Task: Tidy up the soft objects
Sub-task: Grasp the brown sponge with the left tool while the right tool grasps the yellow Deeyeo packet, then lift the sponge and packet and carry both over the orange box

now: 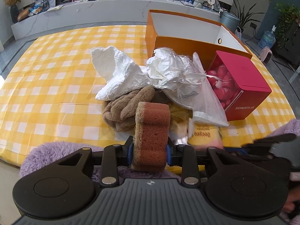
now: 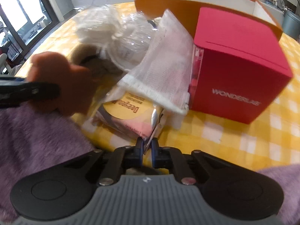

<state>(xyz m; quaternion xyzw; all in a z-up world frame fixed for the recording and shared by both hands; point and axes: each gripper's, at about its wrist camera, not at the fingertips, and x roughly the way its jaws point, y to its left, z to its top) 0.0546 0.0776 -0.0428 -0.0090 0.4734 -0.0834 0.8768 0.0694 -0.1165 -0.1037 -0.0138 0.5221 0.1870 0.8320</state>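
Note:
My left gripper [image 1: 150, 150] is shut on a brown sponge [image 1: 151, 131] and holds it upright above a purple fluffy cloth [image 1: 48, 153]; the sponge also shows in the right wrist view [image 2: 61, 86]. My right gripper [image 2: 147, 148] is shut on the sealed edge of a yellow-pink packet [image 2: 129, 118], which lies at the near side of the pile. Behind lie a brown towel [image 1: 121, 110], a white crumpled bag [image 1: 120, 75], a clear plastic bag [image 1: 172, 71] and a white mesh pouch [image 2: 165, 71].
An open orange box [image 1: 187, 33] stands at the back right on the yellow checked tablecloth [image 1: 46, 75]. A red Wonderlab box [image 2: 240, 65] stands right of the pile. A counter with plants and clutter runs behind the table.

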